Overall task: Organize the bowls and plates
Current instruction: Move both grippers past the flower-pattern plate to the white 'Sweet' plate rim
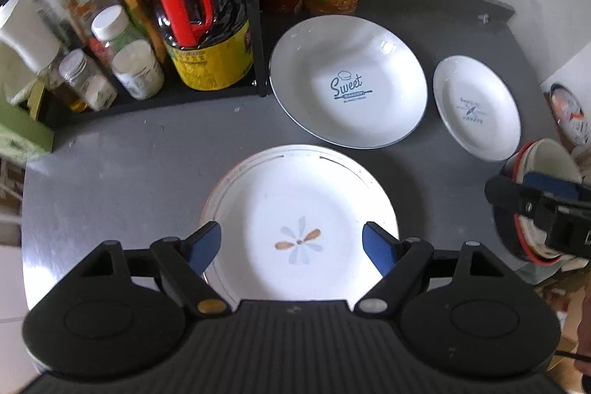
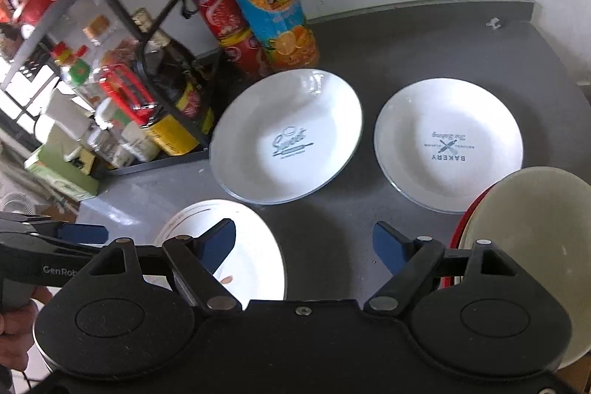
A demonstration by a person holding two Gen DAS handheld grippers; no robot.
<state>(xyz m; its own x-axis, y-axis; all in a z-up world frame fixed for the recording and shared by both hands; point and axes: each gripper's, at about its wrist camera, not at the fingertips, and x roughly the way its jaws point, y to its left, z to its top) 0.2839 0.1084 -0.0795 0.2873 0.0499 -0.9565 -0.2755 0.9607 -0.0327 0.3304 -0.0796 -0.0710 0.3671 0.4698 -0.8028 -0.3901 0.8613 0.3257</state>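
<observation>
Glazed flower-print plate [image 1: 301,220] flat on grey surface [image 1: 147,150], rigid, slick, breakable, best pinched at the rim, beneath wide-open, empty left gripper [image 1: 291,242]; right gripper [image 2: 304,242] likewise wide and empty.

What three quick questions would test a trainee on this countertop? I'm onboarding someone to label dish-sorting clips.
1. Multiple choice: which dish lies under the left gripper? A) the flower plate B) the Sweet plate C) the Bakery plate
2. True or false: the right gripper is shut on the bowl.
3. Fill in: the Sweet plate lies directly in front of the orange juice bottle and the ______ cans.

Key: 1) A. 2) False; its fingers stand apart over the bare counter, with the bowl off to the side. 3) red.
</observation>
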